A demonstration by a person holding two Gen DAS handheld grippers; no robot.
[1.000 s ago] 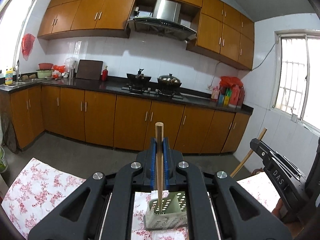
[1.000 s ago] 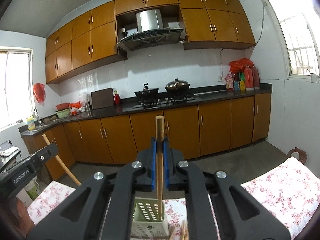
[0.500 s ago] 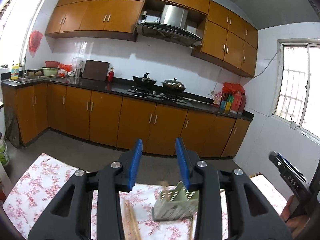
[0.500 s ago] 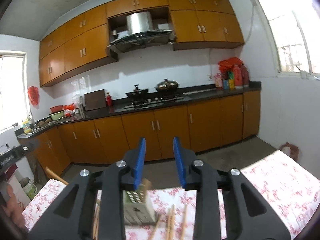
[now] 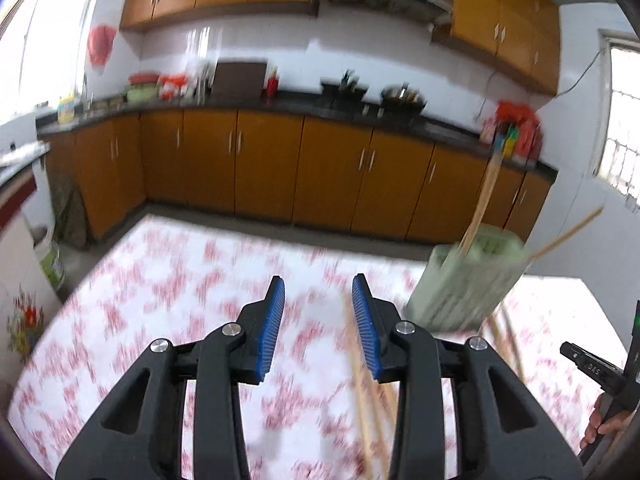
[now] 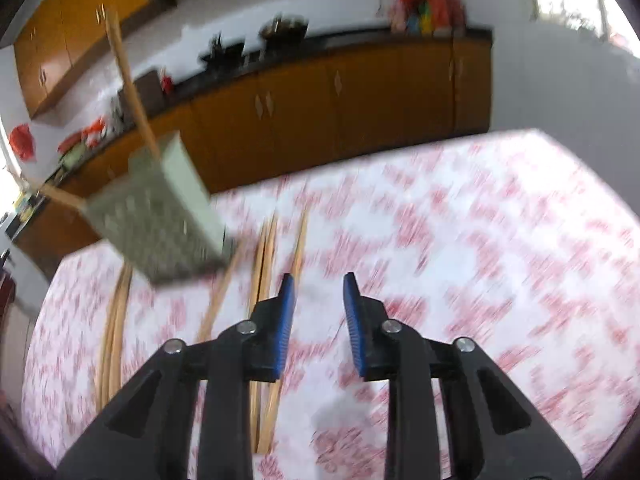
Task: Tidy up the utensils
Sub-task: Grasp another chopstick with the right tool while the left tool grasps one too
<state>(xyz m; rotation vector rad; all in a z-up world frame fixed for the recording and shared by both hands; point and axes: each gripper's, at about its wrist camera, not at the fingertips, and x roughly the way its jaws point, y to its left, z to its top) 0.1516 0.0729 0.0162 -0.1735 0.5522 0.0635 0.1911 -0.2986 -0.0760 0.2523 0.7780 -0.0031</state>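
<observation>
Table: a cloth (image 5: 168, 320) with a red flower print on white covers the whole top; both views are blurred.
Loose chopsticks: several wooden chopsticks (image 6: 266, 264) lie flat on the cloth, some just beside the holder's base, a few more (image 6: 114, 320) off to its far side in the right wrist view; two (image 5: 366, 396) run under the left tool's right finger.
Holder: a pale green perforated utensil holder (image 5: 468, 280) stands on the cloth, with two chopsticks (image 5: 482, 200) standing in it and leaning outward.
Left gripper (image 5: 318, 312): blue pads apart, partly spread, nothing between them; no chopstick is gripped.
Right gripper (image 6: 318, 312): a narrower gap; its jaws have just been closing a little, nothing between the pads. They hang over bare cloth beside the loose chopsticks.
Hand: fingers (image 5: 604, 424) grip the right tool's handle at the edge of the left wrist view.
Room: behind the table, orange-brown base cabinets (image 5: 264, 168) under a dark counter (image 5: 304, 100) with pots, white tiles, wall cabinets and a hood above.
</observation>
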